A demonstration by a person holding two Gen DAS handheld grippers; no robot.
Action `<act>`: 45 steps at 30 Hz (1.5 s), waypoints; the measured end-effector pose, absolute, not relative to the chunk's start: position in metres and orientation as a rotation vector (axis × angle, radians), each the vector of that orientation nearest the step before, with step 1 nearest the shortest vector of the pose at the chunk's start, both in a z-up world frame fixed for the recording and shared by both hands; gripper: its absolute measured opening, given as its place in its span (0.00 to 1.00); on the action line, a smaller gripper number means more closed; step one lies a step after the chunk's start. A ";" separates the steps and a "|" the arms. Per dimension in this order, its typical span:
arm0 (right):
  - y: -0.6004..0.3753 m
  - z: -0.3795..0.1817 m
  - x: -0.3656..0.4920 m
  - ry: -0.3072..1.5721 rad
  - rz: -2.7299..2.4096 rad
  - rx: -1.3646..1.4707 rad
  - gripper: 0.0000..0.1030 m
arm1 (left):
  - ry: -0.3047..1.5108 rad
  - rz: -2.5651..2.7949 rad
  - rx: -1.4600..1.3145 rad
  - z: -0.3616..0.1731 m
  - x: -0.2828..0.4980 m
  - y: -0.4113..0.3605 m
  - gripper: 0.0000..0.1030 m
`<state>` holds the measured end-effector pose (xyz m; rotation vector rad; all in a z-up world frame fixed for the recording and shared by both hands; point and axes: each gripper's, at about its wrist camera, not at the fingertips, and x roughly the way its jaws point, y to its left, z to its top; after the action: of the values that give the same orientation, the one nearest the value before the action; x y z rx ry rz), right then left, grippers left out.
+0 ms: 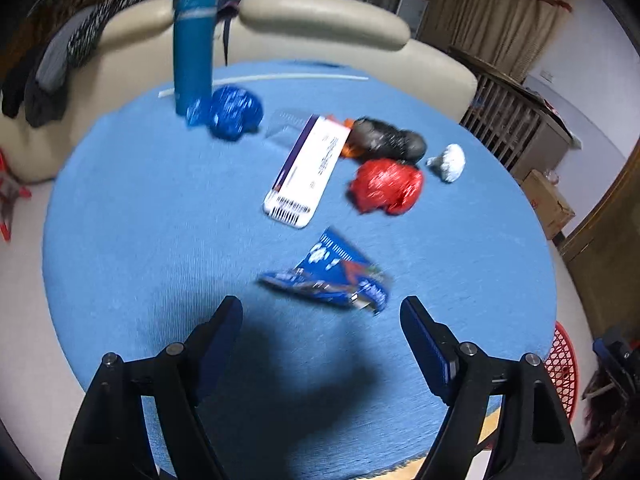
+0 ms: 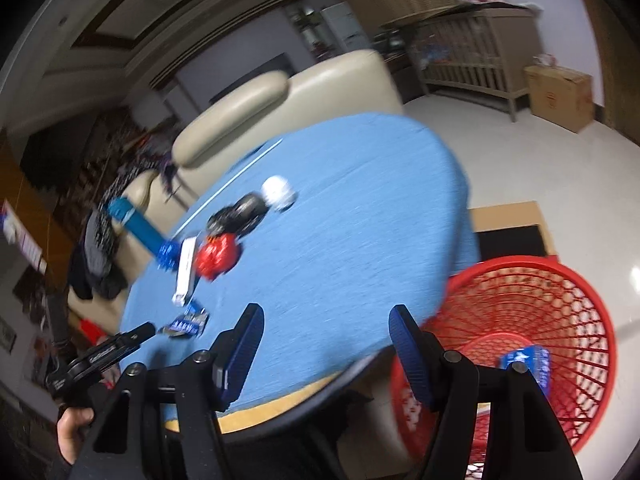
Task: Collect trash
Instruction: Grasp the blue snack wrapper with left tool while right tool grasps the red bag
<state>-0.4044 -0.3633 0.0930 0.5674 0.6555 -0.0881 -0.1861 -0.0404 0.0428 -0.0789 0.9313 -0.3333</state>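
Red basket (image 2: 560, 292) beside worktop (image 2: 340, 240) held one blue packet (image 2: 528, 362). Crumpled blue wrapper (image 1: 332, 276) lay flat. Left gripper (image 1: 320, 320) and right gripper (image 2: 326, 328) released, empty.

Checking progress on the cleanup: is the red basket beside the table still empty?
No, a blue packet already lies inside the red basket, seen in the right wrist view.

Trash on the round table, counted

Four crumpled balls: one blue (image 1: 235, 112), one black (image 1: 386, 139), one red (image 1: 386, 186), one white (image 1: 450, 162). One flat box (image 1: 306, 170), one blue wrapper (image 1: 336, 276), one tall bottle (image 1: 194, 42), one red basket (image 2: 536, 312).
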 end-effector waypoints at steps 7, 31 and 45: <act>-0.330 0.085 -0.372 0.724 -0.030 0.512 0.67 | 0.963 -0.371 -0.088 0.037 -0.184 -0.060 0.79; -0.245 0.081 -0.198 0.861 0.146 0.345 0.71 | 0.993 -0.372 -0.174 0.009 -0.149 -0.013 0.04; -0.205 0.050 -0.097 0.963 0.199 0.352 0.49 | 0.944 -0.300 -0.200 0.027 -0.143 0.008 0.89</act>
<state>-0.0967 -0.2050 0.0504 0.3521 0.9634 0.1987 -0.1425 0.0078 0.0265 -0.1995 0.9442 -0.3001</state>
